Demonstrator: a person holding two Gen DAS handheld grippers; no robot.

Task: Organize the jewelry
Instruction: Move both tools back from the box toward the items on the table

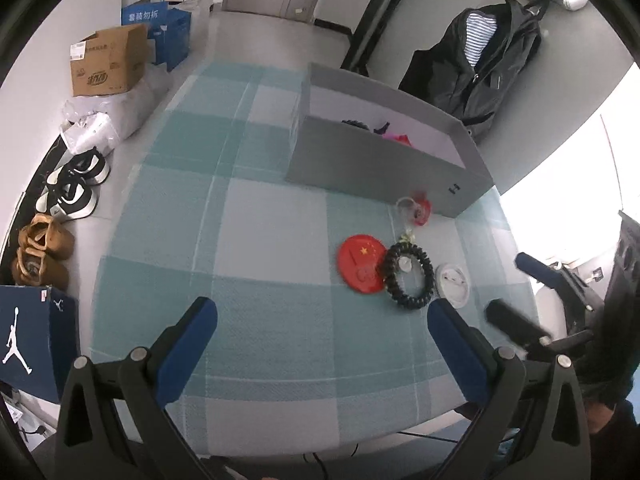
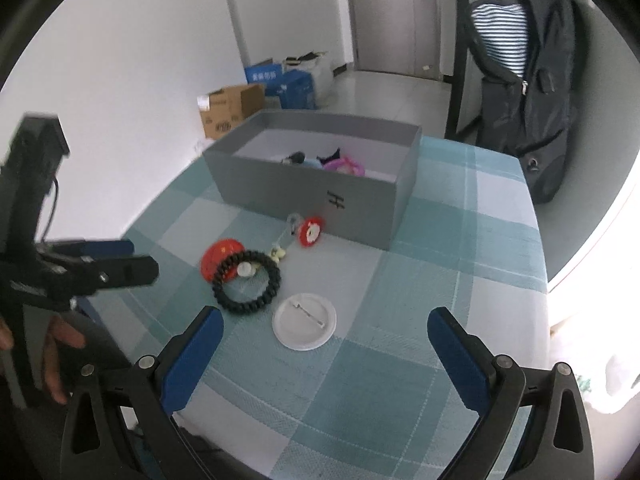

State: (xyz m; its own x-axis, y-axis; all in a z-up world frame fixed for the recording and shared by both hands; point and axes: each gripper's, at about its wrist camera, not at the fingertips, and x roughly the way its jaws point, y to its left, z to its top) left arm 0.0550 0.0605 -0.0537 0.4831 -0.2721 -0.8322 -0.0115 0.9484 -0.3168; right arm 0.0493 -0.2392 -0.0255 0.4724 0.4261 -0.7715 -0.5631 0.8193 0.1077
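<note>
Both grippers are hanging over the near edge of the checked worktop [image 2: 420,280] with jaws spread wide and nothing between them: the left gripper [image 1: 322,334] is facing bare cloth, and the right gripper [image 2: 324,338] is pointing toward the white pin badge [image 2: 304,326], which is lying pin side up just ahead of it, untouched. Taking the grey box [image 2: 316,196] as landmark, four pieces are still waiting outside it on the worktop. The white pin badge is lying farthest from the box, toward the grippers. The black bead bracelet [image 2: 246,282] is lying between that badge and the box, overlapping the edge of the red flag badge [image 2: 218,258] beside it. The red charm [image 2: 310,232] with its clear ring is lying just in front of the box's near wall. Inside the box a few items are already sitting, among them something pink [image 2: 344,166] and something dark, too small to identify. By this evidence the sorting is appearing partly done, with neither gripper carrying anything and four pieces remaining to be lifted into the box.
</note>
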